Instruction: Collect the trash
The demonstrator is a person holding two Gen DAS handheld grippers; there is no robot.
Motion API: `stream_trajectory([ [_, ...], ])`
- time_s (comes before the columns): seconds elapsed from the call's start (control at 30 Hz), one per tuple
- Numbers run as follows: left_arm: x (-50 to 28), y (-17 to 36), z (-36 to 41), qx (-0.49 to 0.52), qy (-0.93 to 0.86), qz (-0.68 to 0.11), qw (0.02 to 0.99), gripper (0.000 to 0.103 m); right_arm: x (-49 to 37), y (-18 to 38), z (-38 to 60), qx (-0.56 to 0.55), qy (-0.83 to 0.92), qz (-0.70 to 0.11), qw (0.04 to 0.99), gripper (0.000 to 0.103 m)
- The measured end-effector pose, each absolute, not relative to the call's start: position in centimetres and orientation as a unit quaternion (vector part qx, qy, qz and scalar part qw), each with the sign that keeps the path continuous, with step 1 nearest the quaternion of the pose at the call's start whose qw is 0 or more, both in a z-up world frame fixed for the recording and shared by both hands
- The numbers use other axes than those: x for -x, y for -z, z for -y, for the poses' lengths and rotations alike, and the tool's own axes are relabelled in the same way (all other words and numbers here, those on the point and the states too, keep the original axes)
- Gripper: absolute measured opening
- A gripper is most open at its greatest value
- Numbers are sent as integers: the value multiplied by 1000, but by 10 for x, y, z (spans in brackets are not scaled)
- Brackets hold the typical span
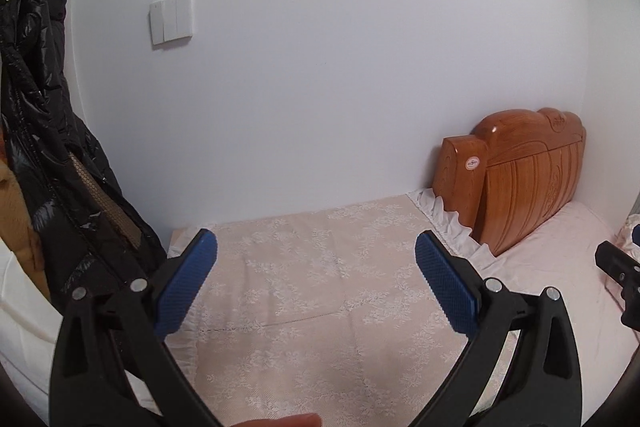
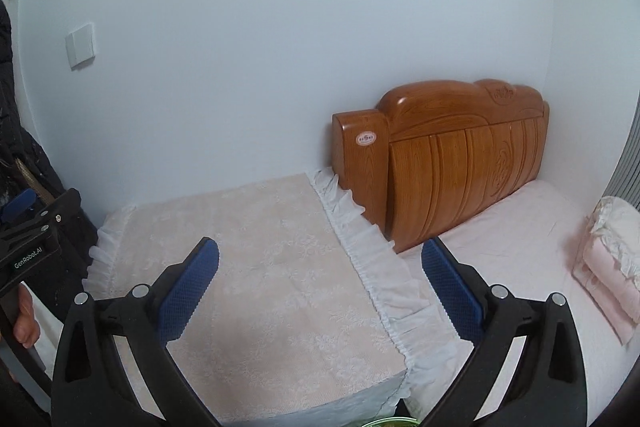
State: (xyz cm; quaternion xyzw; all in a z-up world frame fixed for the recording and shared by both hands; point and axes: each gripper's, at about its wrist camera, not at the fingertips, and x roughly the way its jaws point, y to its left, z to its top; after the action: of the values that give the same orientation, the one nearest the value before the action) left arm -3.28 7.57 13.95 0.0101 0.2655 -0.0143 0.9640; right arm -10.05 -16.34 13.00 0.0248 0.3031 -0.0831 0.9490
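The left gripper (image 1: 316,259) stands wide open over a low surface covered with a beige lace cloth (image 1: 312,291), and nothing is between its blue pads (image 1: 446,287). The right gripper (image 2: 320,267) is also wide open and empty, above the same lace cloth (image 2: 276,267), whose white ruffled edge (image 2: 376,267) hangs down on the side near the bed. No trash can be seen on the cloth or on the bed in either view. Behind the cloth is a plain white wall (image 1: 320,67) with a white light switch (image 1: 171,19). A carved wooden headboard (image 2: 460,163) stands in the corner, and a pale pink mattress (image 2: 520,227) lies before it, with a folded pink pillow (image 2: 612,263) at the right. A shiny black jacket (image 1: 44,147) hangs at the left.
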Motion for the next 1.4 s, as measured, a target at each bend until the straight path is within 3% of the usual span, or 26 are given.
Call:
stream_trajectory([
  [1.4, 15, -116, -60, -6, 53, -313, 948, 95, 81, -103, 153, -42, 65, -339, 938, 101],
])
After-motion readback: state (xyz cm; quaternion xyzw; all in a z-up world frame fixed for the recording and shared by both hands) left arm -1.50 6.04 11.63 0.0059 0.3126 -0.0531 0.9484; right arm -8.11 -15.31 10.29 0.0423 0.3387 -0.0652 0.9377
